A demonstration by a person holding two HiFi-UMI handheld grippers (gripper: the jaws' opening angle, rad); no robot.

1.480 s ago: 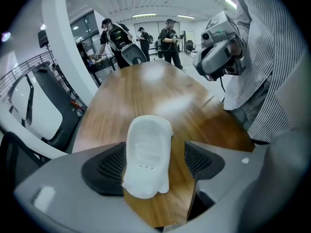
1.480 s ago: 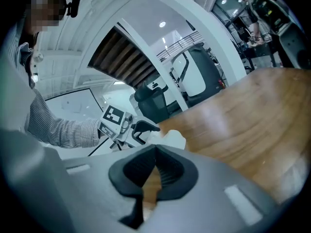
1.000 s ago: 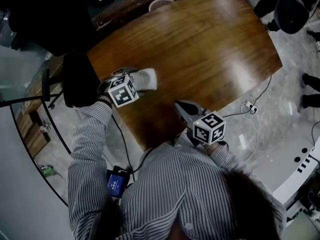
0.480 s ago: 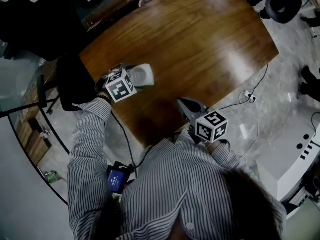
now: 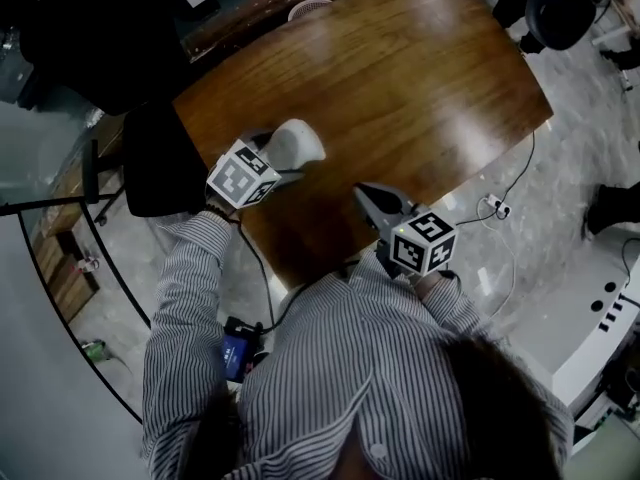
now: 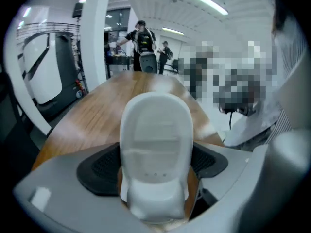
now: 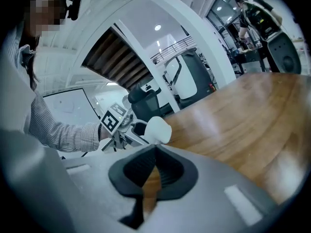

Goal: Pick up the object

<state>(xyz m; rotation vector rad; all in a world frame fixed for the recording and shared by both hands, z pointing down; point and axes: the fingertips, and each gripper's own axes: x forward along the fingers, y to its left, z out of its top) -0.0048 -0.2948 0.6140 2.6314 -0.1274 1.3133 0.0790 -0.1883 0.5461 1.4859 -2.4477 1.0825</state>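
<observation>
The object (image 5: 296, 144) is a white, rounded plastic piece, held over the left part of the brown wooden table (image 5: 420, 78). My left gripper (image 5: 283, 158) is shut on it. In the left gripper view the object (image 6: 155, 144) stands upright between the two black pads (image 6: 99, 166) and fills the middle of the view. My right gripper (image 5: 366, 194) hovers near the table's front edge, shut with nothing in it. In the right gripper view the right gripper (image 7: 153, 150) has its jaws meeting, and the object (image 7: 158, 129) shows beyond them to the left.
A black chair (image 5: 155, 163) stands against the table's left edge. A round bin (image 5: 310, 8) sits beyond the far edge. On the floor to the right lie a cable and a power strip (image 5: 496, 208). Another black office chair (image 5: 555, 8) stands at the top right.
My left gripper has tilted and risen a little with the white object in it, which now points up and to the right. The right gripper has hardly moved.
</observation>
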